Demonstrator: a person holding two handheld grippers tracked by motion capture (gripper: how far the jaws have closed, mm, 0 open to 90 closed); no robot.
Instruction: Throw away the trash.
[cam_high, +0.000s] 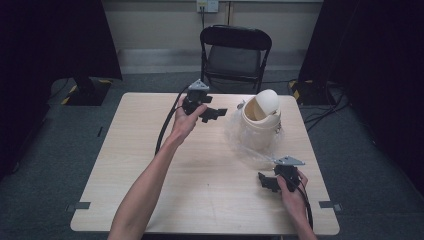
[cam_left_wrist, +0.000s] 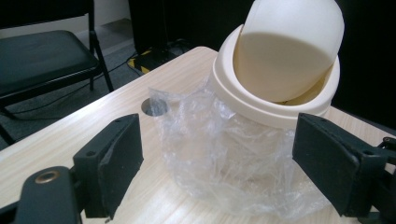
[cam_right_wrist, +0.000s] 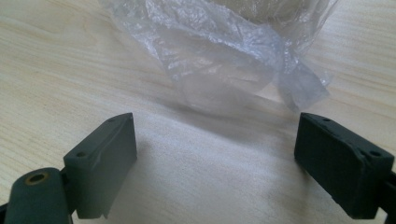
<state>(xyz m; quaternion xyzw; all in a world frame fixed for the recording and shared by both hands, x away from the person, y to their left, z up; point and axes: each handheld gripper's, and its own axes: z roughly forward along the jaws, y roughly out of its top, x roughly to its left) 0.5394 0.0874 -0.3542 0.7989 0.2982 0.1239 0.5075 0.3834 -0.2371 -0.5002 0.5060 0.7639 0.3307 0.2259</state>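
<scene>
The left gripper (cam_high: 214, 114) has its jaws apart with nothing between them; the bin (cam_high: 260, 120) stands just beyond its fingers, swing lid (cam_left_wrist: 287, 46) tilted, clear bag (cam_left_wrist: 224, 149) hanging crumpled around its sides. The right gripper (cam_high: 266, 181) rests low over the table (cam_high: 150, 150), jaws also wide and empty, with the bag's edge (cam_right_wrist: 219, 65) lying ahead of its fingers, not touching them.
</scene>
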